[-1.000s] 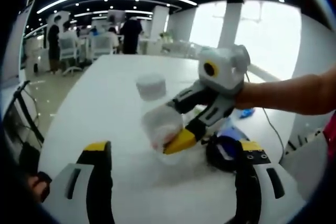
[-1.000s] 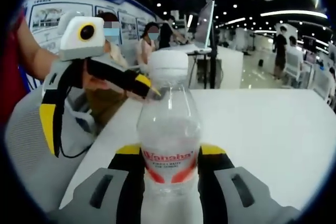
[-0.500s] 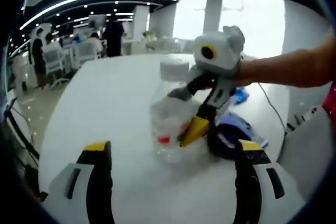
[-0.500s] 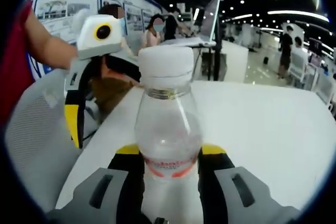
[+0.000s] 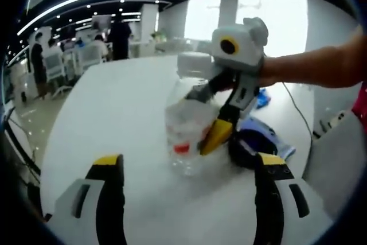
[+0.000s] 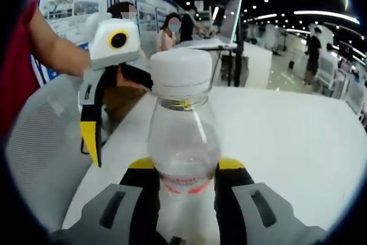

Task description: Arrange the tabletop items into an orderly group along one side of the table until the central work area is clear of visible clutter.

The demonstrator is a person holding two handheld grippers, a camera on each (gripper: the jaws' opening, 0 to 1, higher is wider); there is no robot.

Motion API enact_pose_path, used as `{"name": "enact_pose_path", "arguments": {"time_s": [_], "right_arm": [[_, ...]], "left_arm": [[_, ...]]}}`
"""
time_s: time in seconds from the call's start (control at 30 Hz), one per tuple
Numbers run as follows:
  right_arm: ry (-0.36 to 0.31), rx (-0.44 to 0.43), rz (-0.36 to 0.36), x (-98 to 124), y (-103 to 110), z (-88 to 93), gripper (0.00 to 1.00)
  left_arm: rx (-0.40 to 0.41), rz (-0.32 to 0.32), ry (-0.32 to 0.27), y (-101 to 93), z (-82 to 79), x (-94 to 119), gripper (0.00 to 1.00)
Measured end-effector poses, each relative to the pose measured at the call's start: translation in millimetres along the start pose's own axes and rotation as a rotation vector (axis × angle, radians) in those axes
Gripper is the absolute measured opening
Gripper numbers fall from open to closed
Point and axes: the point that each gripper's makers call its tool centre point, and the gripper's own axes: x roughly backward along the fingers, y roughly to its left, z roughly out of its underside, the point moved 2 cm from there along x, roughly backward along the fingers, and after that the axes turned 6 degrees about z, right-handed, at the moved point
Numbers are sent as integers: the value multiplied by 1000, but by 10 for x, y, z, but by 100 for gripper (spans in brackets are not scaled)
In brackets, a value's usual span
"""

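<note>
The right gripper (image 6: 184, 179) clamps a clear bottle (image 6: 183, 142) upright between its jaws, over the white table (image 6: 287, 142). The left gripper (image 5: 189, 170) is spread open and holds nothing, the bottle just ahead of it; a dark object (image 5: 252, 144), perhaps a tape roll, lies beside the bottle

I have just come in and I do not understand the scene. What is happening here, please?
A person is tidying a white table with two hand-held tongs. The right tongs are shut on a clear plastic bottle with a white cap, gripping it at its red-and-white label and holding it upright. The left tongs are open and hold nothing, pointing toward the bottle. A dark round object lies on the table just beyond the bottle. Other people sit and stand in the background.
</note>
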Motion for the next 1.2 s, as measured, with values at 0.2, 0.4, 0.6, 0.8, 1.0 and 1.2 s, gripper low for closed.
{"name": "enact_pose_path", "arguments": {"time_s": [0.2, 0.4, 0.6, 0.8, 1.0, 1.2], "right_arm": [[-21, -21, -6, 69, 18, -83, 34], [-86, -47, -43, 232, 75, -333, 35], [-134, -20, -123, 498, 246, -609, 35], [-193, -1, -196, 740, 446, -894, 35], [-230, 38, -239, 883, 605, -1112, 35], [-272, 32, -278, 950, 715, -1250, 35]], "left_arm": [[0, 0, -28, 3, -92, 48, 90], [-14, 14, -68, -36, -223, 80, 89], [-55, 74, -163, -196, -522, 173, 87], [-116, 180, -216, -480, -757, 279, 82], [-81, 275, -275, -648, -898, 385, 68], [-75, 330, -319, -749, -1010, 470, 56]]}}
